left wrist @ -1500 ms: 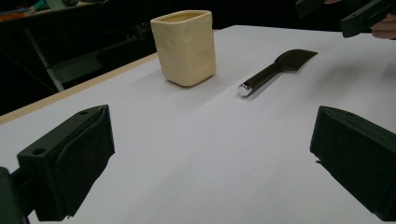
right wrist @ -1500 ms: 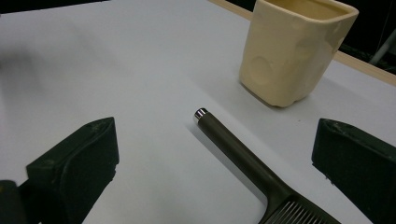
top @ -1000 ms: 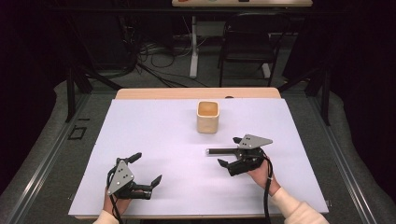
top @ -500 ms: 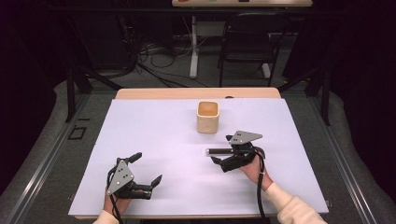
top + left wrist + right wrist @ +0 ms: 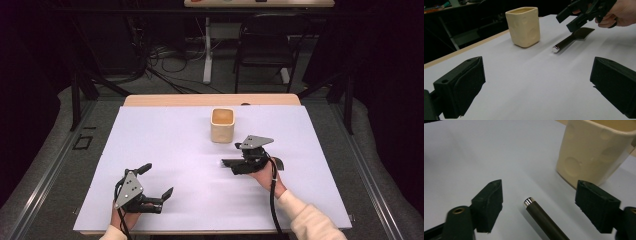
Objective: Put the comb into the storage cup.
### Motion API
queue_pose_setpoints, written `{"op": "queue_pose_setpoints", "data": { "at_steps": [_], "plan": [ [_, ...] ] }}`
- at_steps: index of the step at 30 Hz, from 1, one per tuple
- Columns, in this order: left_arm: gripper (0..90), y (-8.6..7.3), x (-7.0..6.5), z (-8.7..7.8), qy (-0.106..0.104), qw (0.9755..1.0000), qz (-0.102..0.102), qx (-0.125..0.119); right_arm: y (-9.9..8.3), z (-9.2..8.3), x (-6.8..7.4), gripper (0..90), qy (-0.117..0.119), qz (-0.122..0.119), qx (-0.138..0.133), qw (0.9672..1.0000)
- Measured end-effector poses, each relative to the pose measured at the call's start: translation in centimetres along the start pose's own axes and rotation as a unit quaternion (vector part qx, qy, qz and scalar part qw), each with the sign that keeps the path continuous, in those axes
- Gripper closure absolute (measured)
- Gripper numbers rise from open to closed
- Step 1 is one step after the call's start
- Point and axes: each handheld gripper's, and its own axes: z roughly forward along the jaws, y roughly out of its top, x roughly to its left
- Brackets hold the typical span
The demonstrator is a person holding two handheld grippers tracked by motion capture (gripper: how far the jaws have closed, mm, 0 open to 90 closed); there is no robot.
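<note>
Right claw [image 5: 227, 163] has just been closing, jaws either side of the spatula [image 5: 544, 218] handle but not pressing yet; the spatula lies flat on the bench [image 5: 165, 145] at about 5 o'clock from the cup [image 5: 222, 125]. Handle looks stiff, smooth, light and likely slippery, so grip mid-handle, not the shiny tip. Left claw [image 5: 159, 184] sits wide, empty.

Glazed cream ceramic cup [image 5: 596, 152], matt dark handle [image 5: 544, 220] with shiny metal cap, matt white tabletop [image 5: 165, 150]
</note>
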Motion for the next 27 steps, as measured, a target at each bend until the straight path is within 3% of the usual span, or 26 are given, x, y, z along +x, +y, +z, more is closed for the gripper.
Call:
{"op": "queue_pose_setpoints", "data": {
  "at_steps": [1, 2, 3, 4, 5, 7, 9, 13, 18, 27],
  "plan": [
    [0.0, 0.0, 0.0, 0.0, 0.000, 1.0000, 0.000, 0.000, 0.0, 0.2, 0.0, 30.0, -0.004, -0.001, 0.000, 1.0000],
    [0.0, 0.0, 0.0, 0.0, 0.000, 1.0000, 0.000, 0.000, 0.0, 0.2, 0.0, 30.0, -0.004, -0.001, 0.000, 1.0000],
    [0.0, 0.0, 0.0, 0.0, -0.001, 1.0000, 0.000, 0.001, 0.0, 0.5, -0.2, 44.3, -0.004, 0.002, 0.005, 1.0000],
    [0.0, 0.0, 0.0, 0.0, 0.000, 1.0000, 0.000, 0.002, 0.0, 0.7, -0.3, 49.7, -0.007, 0.004, 0.007, 0.9999],
    [0.0, 0.0, 0.0, 0.0, 0.000, 1.0000, 0.000, 0.002, 0.0, 0.7, -0.3, 49.7, -0.007, 0.004, 0.007, 0.9999],
    [0.0, 0.0, 0.1, -0.1, -0.001, 1.0000, -0.002, 0.001, 0.0, 1.2, -0.3, 66.9, -0.007, -0.003, 0.013, 0.9999],
    [0.0, 0.0, 0.1, -0.1, -0.001, 1.0000, -0.002, 0.001, 0.0, 1.3, -0.4, 71.5, -0.005, -0.003, 0.015, 0.9999],
    [0.0, 0.0, 0.1, 0.0, -0.001, 1.0000, -0.001, 0.003, 0.0, 2.0, -0.4, 89.1, -0.012, -0.009, 0.025, 0.9996],
    [0.0, 0.0, 0.0, -0.1, -0.002, 1.0000, 0.000, 0.000, 0.1, 3.1, -0.3, 90.0, -0.023, -0.016, 0.039, 0.9989],
    [0.0, 0.0, 0.1, -0.1, -0.002, 1.0000, 0.001, 0.001, -0.2, 4.7, -0.2, 90.0, -0.021, -0.024, 0.075, 0.9967]
  ]
}}
